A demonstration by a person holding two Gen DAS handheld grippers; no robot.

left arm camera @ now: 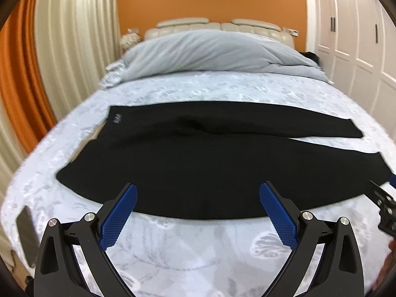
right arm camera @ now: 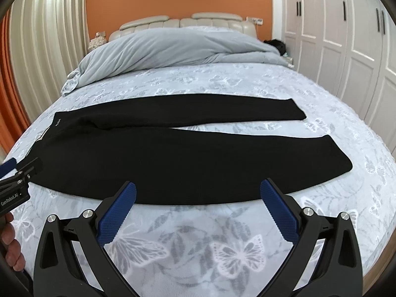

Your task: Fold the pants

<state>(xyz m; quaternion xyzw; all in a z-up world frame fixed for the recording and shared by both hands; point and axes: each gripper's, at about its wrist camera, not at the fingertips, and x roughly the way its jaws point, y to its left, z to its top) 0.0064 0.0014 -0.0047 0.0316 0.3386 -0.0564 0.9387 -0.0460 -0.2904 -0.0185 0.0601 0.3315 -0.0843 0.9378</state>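
Pants (right arm camera: 158,153) flat across floral bed (right arm camera: 222,252) — orange wall (right arm camera: 178,2) behind.

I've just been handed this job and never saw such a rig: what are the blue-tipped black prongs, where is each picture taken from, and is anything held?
No robot arm here: a person holds one hand gripper in each hand, with a fisheye camera looking along its two fingers. One picture is from the left gripper, the other from the right gripper. Both stand open and hold nothing. Black pants lie flat across the bed, waistband to the left, legs slightly apart. A grey duvet is bunched near the headboard.
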